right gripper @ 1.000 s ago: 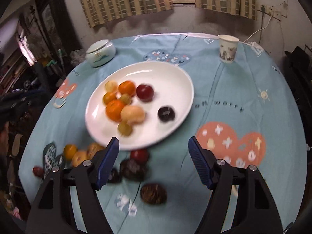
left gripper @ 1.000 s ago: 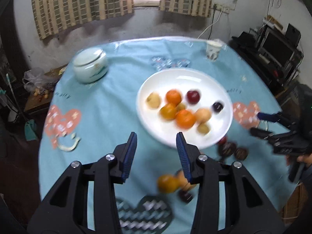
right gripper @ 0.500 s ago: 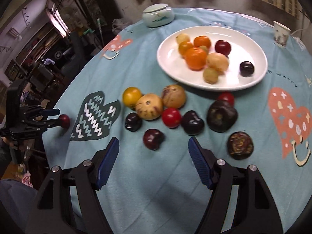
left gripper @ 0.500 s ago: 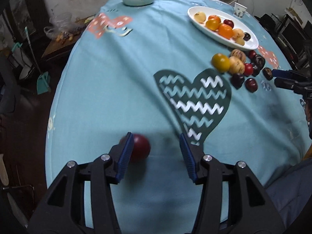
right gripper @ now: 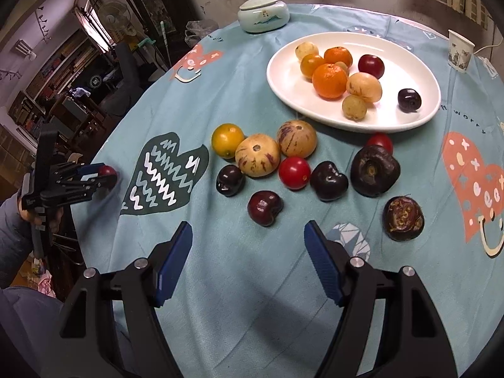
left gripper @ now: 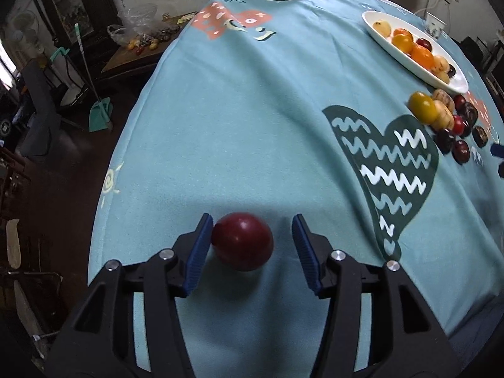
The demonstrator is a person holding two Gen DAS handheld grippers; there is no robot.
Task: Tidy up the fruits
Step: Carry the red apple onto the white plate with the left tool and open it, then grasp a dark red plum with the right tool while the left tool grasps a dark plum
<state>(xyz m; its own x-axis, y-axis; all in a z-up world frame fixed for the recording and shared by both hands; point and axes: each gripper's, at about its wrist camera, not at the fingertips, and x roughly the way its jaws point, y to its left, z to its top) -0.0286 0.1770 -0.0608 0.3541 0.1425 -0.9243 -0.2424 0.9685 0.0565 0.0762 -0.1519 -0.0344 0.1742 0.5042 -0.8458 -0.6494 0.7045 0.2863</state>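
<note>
A dark red plum (left gripper: 242,241) sits low in the left wrist frame, between the spread fingers of the left gripper (left gripper: 249,245): touching the left pad, clear of the right. The right gripper (right gripper: 247,263), also spread and empty, hovers below the loose fruit pile (right gripper: 296,170) near the plate (right gripper: 283,85).

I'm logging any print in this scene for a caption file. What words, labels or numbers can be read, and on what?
"worry", printed on the tablecloth right of the white plate, runs off frame.
Letters on the orange hearts: partly legible, not certain.
Paper cup and lidded jar: pictures only, no readable text.
</note>
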